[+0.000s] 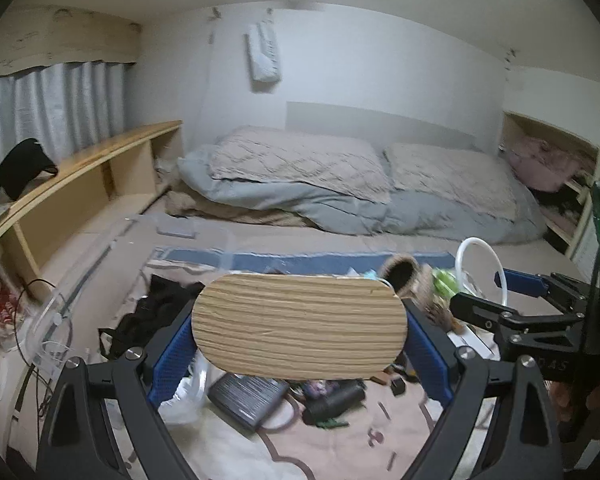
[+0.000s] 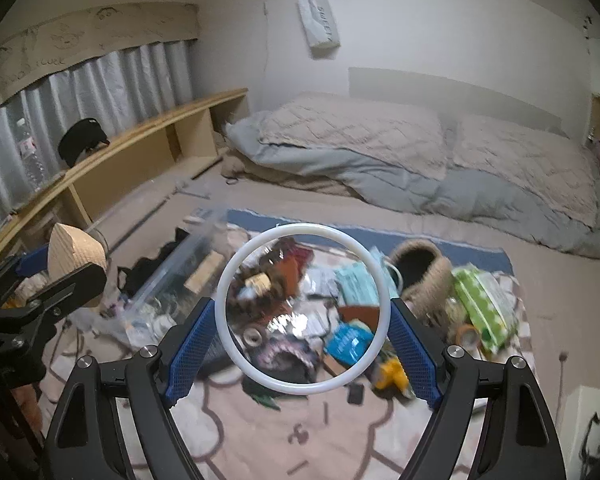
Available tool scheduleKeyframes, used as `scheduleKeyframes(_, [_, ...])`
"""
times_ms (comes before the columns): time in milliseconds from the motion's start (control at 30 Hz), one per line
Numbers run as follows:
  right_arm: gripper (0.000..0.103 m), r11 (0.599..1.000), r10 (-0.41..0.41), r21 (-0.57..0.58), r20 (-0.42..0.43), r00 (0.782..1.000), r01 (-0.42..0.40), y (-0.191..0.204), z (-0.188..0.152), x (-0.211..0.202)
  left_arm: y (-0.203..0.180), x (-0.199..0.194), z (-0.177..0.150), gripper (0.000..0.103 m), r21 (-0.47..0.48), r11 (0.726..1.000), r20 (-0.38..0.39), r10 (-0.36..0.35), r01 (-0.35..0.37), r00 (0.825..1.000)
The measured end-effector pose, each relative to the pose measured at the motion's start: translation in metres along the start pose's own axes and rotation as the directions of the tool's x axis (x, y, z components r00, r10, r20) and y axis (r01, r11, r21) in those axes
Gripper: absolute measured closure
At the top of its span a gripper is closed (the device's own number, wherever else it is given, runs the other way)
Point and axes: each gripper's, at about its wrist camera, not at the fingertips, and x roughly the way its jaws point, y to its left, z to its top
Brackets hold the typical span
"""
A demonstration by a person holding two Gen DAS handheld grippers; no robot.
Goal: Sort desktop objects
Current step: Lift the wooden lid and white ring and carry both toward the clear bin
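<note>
My left gripper (image 1: pixel 299 344) is shut on an oval wood-grain board (image 1: pixel 298 326), held flat side toward the camera above the floor clutter. The board also shows at the left of the right wrist view (image 2: pixel 74 250). My right gripper (image 2: pixel 302 342) is shut on a white plastic ring (image 2: pixel 302 390), held upright between the blue pads (image 2: pixel 188 354). The ring also shows at the right of the left wrist view (image 1: pixel 466 246). Both grippers hover side by side above a pile of small objects on a pink patterned mat (image 2: pixel 300 444).
The pile holds a woven basket (image 2: pixel 424 276), a green-white packet (image 2: pixel 484 304), a teal packet (image 2: pixel 356 284), a tape roll (image 2: pixel 466 334), a yellow toy (image 2: pixel 392 374) and a clear plastic bin (image 2: pixel 180 276). A bed with quilts (image 2: pixel 420 152) lies behind. A wooden shelf (image 2: pixel 140 148) runs along the left.
</note>
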Motion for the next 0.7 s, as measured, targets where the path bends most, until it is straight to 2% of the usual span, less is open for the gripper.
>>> scheduleKeyframes(200, [0.018, 0.999, 0.032, 0.003, 0.014, 0.999, -0.032, 0.014, 0.02, 0.03, 0.025, 0.023, 0.005, 0.009, -0.029, 0.999, -0.017, 0.045, -0.046, 0.999])
scheduleKeyframes(433, [0.018, 0.999, 0.047, 0.016, -0.023, 0.999, -0.047, 0.021, 0.032, 0.08, 0.041, 0.059, 0.003, 0.009, -0.024, 0.995, -0.051, 0.1, -0.101, 0.994])
scheduleKeyframes(700, [0.018, 0.998, 0.066, 0.016, -0.056, 0.996, -0.066, 0.037, 0.039, 0.129, 0.076, 0.098, -0.001, 0.009, -0.097, 0.987, -0.092, 0.117, -0.126, 0.989])
